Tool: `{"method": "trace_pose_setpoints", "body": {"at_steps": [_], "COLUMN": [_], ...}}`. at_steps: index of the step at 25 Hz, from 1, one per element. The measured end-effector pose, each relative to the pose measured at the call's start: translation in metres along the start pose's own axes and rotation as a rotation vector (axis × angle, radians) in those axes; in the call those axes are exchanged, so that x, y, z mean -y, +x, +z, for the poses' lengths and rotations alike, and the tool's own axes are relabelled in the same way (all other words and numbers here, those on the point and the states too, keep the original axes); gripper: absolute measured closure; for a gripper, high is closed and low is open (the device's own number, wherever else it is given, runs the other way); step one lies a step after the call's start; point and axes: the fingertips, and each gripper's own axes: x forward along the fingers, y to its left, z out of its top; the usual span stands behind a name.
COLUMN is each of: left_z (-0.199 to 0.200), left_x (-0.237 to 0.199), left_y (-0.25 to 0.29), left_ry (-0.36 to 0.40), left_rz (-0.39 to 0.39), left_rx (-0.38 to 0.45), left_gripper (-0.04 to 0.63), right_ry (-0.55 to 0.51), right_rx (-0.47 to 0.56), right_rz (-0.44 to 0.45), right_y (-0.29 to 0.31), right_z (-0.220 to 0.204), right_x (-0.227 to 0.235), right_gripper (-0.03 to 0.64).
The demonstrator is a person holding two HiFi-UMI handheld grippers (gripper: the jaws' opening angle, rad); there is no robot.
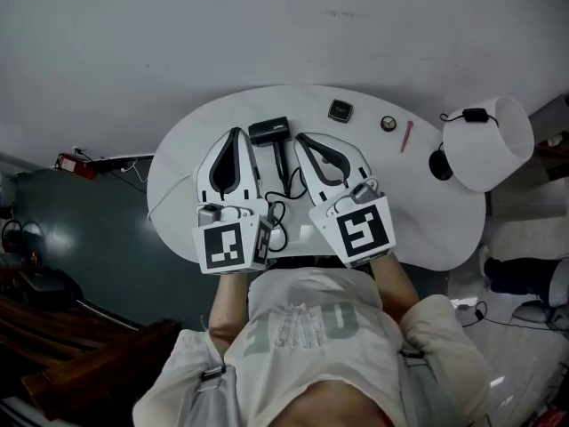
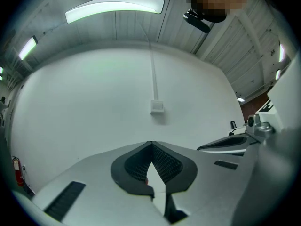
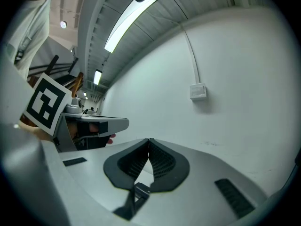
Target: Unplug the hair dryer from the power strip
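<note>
Across the white oval counter [image 1: 427, 229], bare top lies open on the right as far as a red pen [image 1: 406, 136] and a white lamp [image 1: 489, 140] at the edge. The far rim curves just behind the black hair dryer [image 1: 271, 139]. The dryer lies between the two grippers, with its head level with their tips and its cord [image 1: 277, 212] looping back toward the person. The fingers of the left gripper [image 1: 235, 133] and the right gripper [image 1: 300, 137] are pressed together, with nothing between them, apart from the dryer.
</note>
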Motion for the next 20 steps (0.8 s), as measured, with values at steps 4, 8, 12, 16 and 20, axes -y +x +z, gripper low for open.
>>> {"method": "trace_pose_setpoints", "body": {"at_steps": [4, 8, 12, 16, 20], "left_z": [0.004, -0.001, -0.003, -0.008, -0.013], "left_x": [-0.013, -0.022, -0.034, -0.053, -0.086], "left_y": [0.01, 0.013, 0.014, 0.004, -0.004], "left_ry": [-0.038, -0.078, -0.038, -0.009, 0.003], "left_rz": [0.008, 0.006, 0.026, 0.056, 0.114], "left_rx": [0.018, -0.011, -0.014, -0.025, -0.034], "left_gripper": [0.583, 0.583, 0.583, 0.583, 0.583], "right_ry": [0.0, 0.066, 0.046, 0.061, 0.077], "right_rx": [-0.012, -0.006, -0.012, -0.024, -0.018], "right_rz": [-0.008, -0.003, 0.008, 0.069, 0.12], "right_y": [0.01, 0.018, 0.03, 0.045, 0.066], "right_z": [0.0, 0.001, 0.003, -0.002, -0.004], "right_x": [-0.003, -0.005, -0.005, -0.021, -0.039], "right_gripper": [0.597, 0.597, 0.597, 0.597, 0.597]}}
